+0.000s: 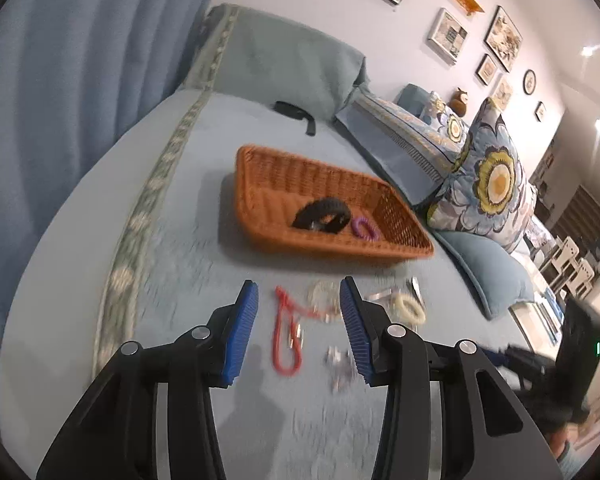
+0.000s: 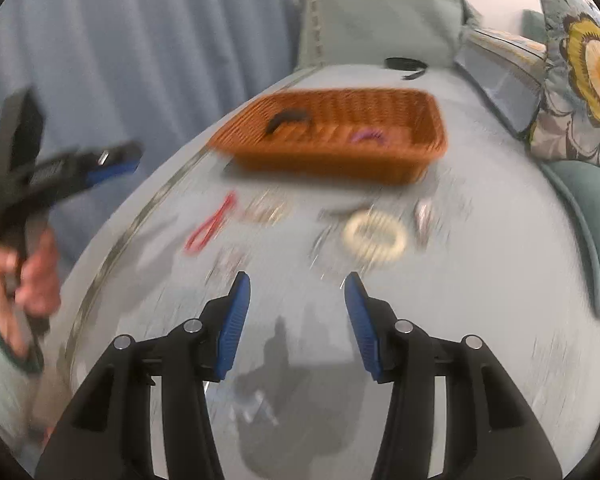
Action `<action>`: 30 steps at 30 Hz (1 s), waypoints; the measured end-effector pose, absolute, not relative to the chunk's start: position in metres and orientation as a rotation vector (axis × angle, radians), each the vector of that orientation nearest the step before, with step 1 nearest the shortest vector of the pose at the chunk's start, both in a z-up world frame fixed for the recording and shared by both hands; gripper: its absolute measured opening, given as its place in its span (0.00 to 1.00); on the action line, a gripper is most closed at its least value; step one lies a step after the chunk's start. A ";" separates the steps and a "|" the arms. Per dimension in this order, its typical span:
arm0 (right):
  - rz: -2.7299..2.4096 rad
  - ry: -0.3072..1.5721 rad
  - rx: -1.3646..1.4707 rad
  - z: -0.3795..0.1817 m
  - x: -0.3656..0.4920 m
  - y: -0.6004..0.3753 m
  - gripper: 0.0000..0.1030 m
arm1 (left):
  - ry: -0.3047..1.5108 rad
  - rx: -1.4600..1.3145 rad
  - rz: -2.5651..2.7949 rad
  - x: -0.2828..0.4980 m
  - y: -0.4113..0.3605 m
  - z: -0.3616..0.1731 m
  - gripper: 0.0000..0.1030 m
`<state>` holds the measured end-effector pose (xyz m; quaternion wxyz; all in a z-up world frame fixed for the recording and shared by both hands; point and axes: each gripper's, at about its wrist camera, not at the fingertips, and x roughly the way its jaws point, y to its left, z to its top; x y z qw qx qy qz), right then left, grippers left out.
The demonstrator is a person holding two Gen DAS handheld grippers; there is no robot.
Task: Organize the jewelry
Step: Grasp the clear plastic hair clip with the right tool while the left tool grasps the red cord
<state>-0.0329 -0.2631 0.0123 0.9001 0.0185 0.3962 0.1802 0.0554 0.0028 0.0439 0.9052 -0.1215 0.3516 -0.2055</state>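
An orange wicker basket [image 1: 260, 196] [image 2: 432, 128] sits on the blue bed and holds a black scrunchie [image 1: 320, 213] [image 2: 288, 118] and a purple coil tie [image 1: 365, 229] [image 2: 370, 135]. In front of it lie a red cord necklace [image 1: 284, 332] [image 2: 212, 225], a pale bead bracelet [image 1: 322, 294] [image 2: 266, 208], a cream coil tie [image 1: 410, 307] [image 2: 374, 236], a silver clip [image 1: 416, 289] [image 2: 424, 216] and a small silver piece [image 1: 340, 364]. My left gripper [image 1: 298, 304] is open above the necklace. My right gripper [image 2: 296, 292] is open and empty, short of the cream tie.
Floral pillows [image 1: 488, 176] [image 2: 580, 72] and a blue cushion [image 1: 488, 268] line the right side. A black strap [image 1: 296, 114] [image 2: 406, 65] lies beyond the basket. A blue curtain [image 1: 80, 60] hangs left. The other hand-held gripper shows at the left of the right wrist view [image 2: 60, 168].
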 end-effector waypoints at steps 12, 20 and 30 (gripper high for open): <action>0.515 0.867 -0.244 -0.024 -0.074 -0.205 0.44 | 0.774 -0.249 -0.402 0.010 0.013 0.032 0.41; 0.461 0.857 -0.367 -0.044 -0.070 -0.193 0.22 | 0.855 -0.168 -0.397 0.032 -0.007 0.003 0.41; 0.328 0.854 -0.219 -0.042 -0.039 -0.214 0.14 | 0.921 -0.114 -0.354 0.078 -0.029 -0.024 0.38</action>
